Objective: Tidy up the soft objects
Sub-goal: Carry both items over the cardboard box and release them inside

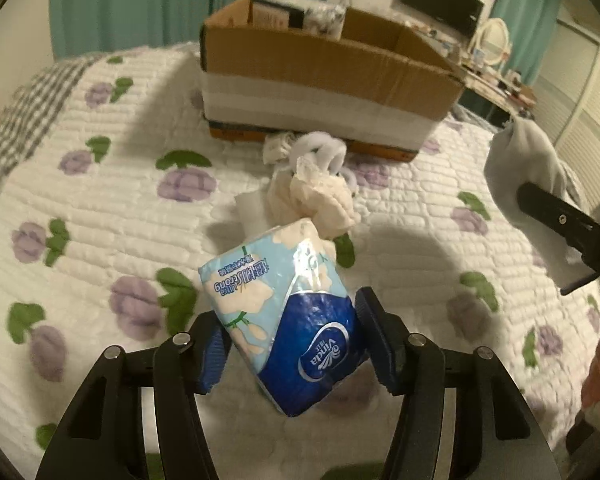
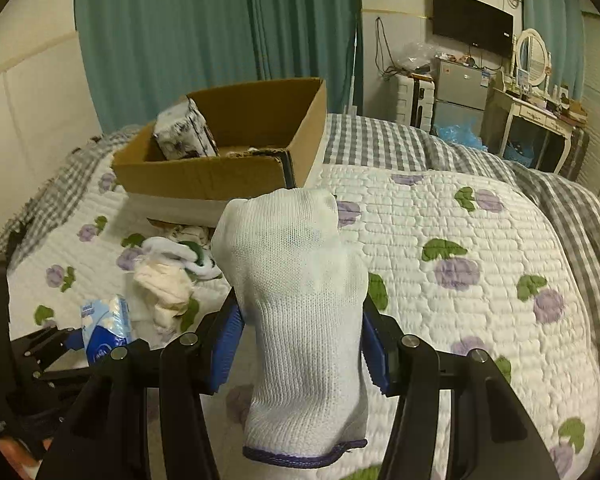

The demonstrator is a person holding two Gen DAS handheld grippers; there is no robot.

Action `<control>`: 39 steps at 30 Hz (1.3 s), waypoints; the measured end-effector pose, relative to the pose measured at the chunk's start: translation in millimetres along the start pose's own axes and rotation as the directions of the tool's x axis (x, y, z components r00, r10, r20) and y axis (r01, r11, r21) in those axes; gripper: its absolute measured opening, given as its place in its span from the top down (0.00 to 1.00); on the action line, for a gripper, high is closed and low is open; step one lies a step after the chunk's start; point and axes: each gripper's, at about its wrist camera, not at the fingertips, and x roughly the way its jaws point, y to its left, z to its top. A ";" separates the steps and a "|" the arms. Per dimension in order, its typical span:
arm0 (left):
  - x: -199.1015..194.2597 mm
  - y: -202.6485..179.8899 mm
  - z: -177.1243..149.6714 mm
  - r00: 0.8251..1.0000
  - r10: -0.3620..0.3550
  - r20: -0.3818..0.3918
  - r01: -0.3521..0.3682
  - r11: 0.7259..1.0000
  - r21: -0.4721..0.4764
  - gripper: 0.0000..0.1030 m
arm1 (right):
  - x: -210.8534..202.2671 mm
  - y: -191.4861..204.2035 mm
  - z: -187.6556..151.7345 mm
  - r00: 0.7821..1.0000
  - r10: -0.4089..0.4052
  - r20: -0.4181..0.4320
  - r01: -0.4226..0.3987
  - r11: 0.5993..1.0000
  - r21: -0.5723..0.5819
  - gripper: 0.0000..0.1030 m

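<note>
My left gripper [image 1: 290,338] is shut on a blue and white tissue pack [image 1: 288,320] and holds it above the bed; the pack also shows in the right wrist view [image 2: 106,330]. My right gripper [image 2: 300,344] is shut on a white knitted glove [image 2: 300,320] with a dark blue cuff; the glove also shows at the right edge of the left wrist view [image 1: 528,176]. An open cardboard box [image 1: 320,80] stands on the bed ahead, also in the right wrist view [image 2: 220,168]. A pile of cream and white soft items [image 1: 312,188] lies in front of the box.
The bed has a white quilt with purple flowers [image 1: 100,200] and a grey checked blanket [image 2: 380,140] beyond it. A patterned pack [image 2: 184,130] stands inside the box. Teal curtains, a wall TV, a small fridge and a dressing table [image 2: 536,112] are behind.
</note>
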 end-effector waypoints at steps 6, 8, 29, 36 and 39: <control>-28.9 6.9 17.8 0.998 -0.047 0.030 0.044 0.996 0.084 0.44 | -32.7 3.0 3.7 1.000 -0.002 0.026 0.001 0.999 0.051 0.48; -42.2 11.0 24.8 0.997 -0.064 0.045 0.059 0.993 0.100 0.44 | -45.9 4.8 8.5 0.999 0.009 0.043 -0.012 0.998 0.065 0.48; -103.8 10.0 206.0 0.950 -0.100 0.297 0.027 0.971 0.237 0.44 | -66.4 54.5 173.8 0.981 -0.024 0.191 0.030 0.999 -0.033 0.48; -9.8 2.2 257.1 0.970 -0.112 0.216 0.046 0.957 0.287 0.44 | 17.4 55.6 214.8 0.989 -0.024 0.145 0.023 1.000 0.004 0.48; 28.9 0.9 264.7 0.980 -0.099 0.175 0.040 0.949 0.313 0.44 | 58.0 50.7 220.6 0.994 -0.017 0.110 0.013 0.999 0.043 0.48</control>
